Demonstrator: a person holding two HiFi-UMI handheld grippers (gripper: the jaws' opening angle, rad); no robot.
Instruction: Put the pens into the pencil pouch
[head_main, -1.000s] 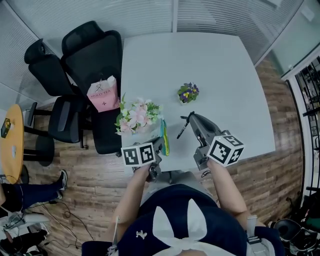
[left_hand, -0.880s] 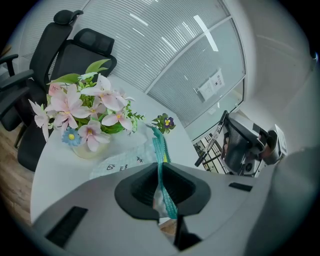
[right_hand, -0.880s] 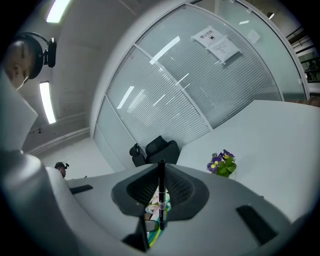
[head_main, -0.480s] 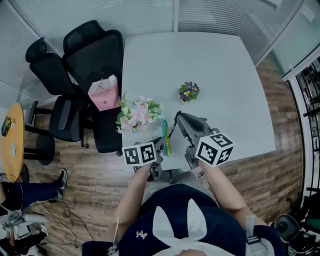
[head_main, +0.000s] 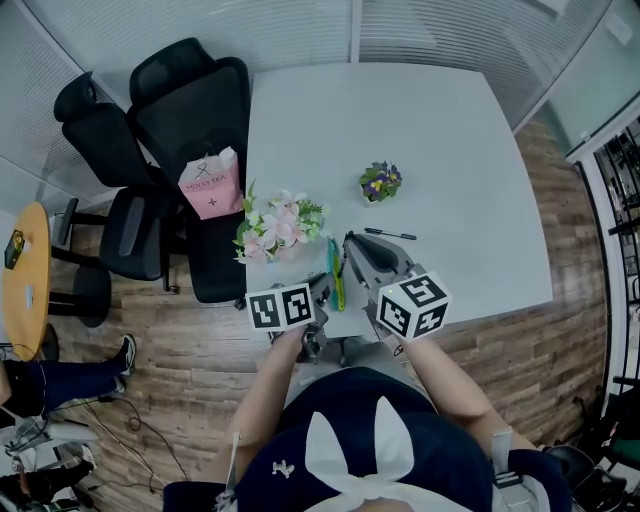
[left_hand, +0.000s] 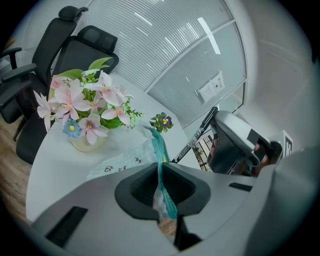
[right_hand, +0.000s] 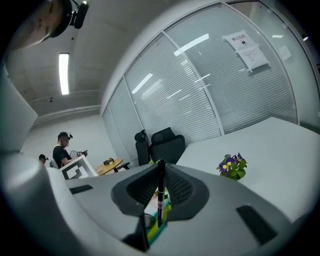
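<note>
My left gripper (head_main: 326, 284) is shut on the teal zipper edge of the pencil pouch (left_hand: 160, 150), holding that edge up near the table's front edge. The pouch (head_main: 334, 272) is pale, printed and see-through, with a green rim. My right gripper (head_main: 349, 246) is shut on a black pen (right_hand: 160, 192), which stands upright between its jaws, its lower end just above the pouch's green mouth (right_hand: 156, 227). In the left gripper view the right gripper (left_hand: 234, 142) and its pen (left_hand: 194, 141) hang close to the right of the pouch. A second black pen (head_main: 390, 234) lies on the white table (head_main: 440, 130).
A vase of pink flowers (head_main: 276, 226) stands just left of the pouch. A small pot of purple flowers (head_main: 378, 183) sits behind it. Black office chairs (head_main: 180, 110) and a pink bag (head_main: 209, 186) are off the table's left side. People stand far off (right_hand: 62, 150).
My right gripper has moved left with its pen, up to the pouch, and rolled. The pen lying on the table has come into view behind it. The left gripper has stayed put.
</note>
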